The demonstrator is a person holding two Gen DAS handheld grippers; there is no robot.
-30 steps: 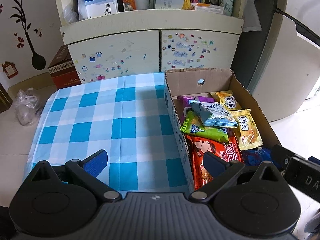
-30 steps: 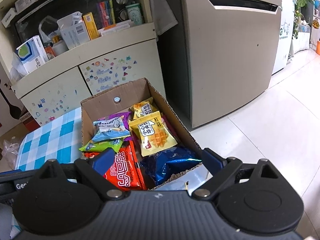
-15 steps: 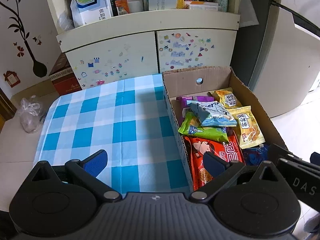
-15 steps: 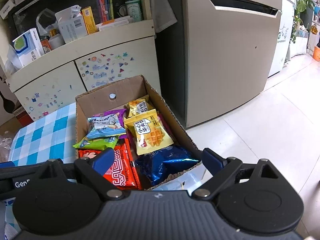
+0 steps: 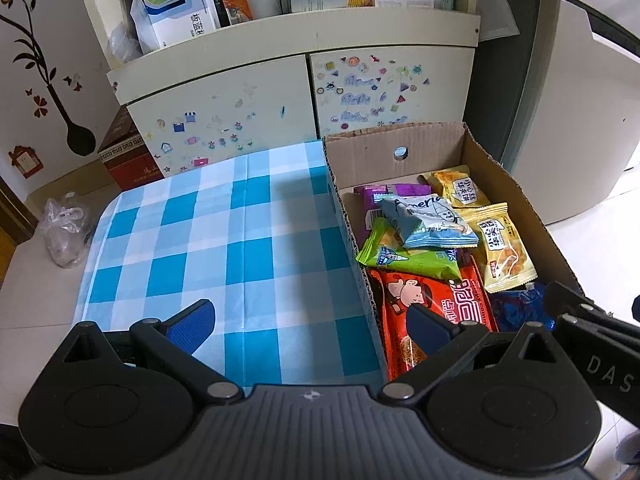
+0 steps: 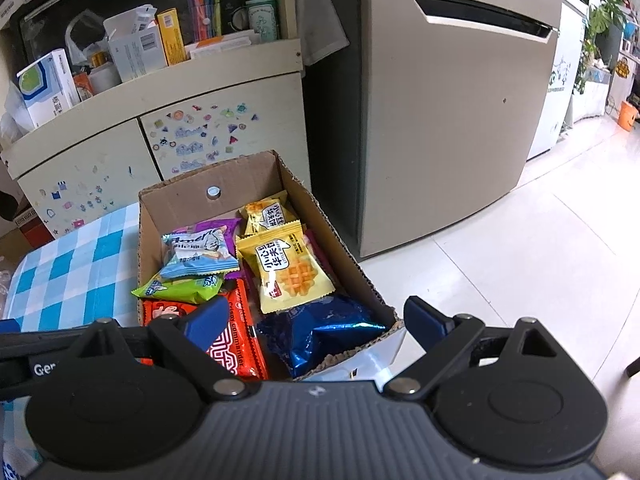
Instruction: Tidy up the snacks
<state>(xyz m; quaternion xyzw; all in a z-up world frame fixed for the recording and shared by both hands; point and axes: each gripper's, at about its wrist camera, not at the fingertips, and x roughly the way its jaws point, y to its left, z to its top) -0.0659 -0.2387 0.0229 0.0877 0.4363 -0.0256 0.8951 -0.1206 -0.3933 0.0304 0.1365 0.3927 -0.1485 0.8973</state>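
A cardboard box [image 5: 492,164] [image 6: 176,200] stands on the right part of a blue checked tablecloth [image 5: 224,240] [image 6: 68,268]. It holds several snack packets: a red one [image 5: 436,300] [image 6: 236,340], a green one [image 5: 408,256] [image 6: 180,286], a light blue one [image 5: 428,222] [image 6: 200,254], a yellow waffle one [image 5: 500,248] [image 6: 284,268], a dark blue one [image 6: 320,328]. My left gripper [image 5: 312,320] is open and empty, above the cloth and the box's near left wall. My right gripper [image 6: 316,316] is open and empty, above the box's near right corner.
A cream cabinet [image 5: 280,104] [image 6: 160,140] with stickers and a cluttered shelf stands behind the table. A fridge [image 6: 448,120] is to the right. A plastic bag [image 5: 64,232] and a brown box [image 5: 124,156] lie on the floor at left.
Both grippers have drawn back and risen slightly, so the box and table sit a little lower and farther in view. Both stay open and empty. The snacks have not moved.
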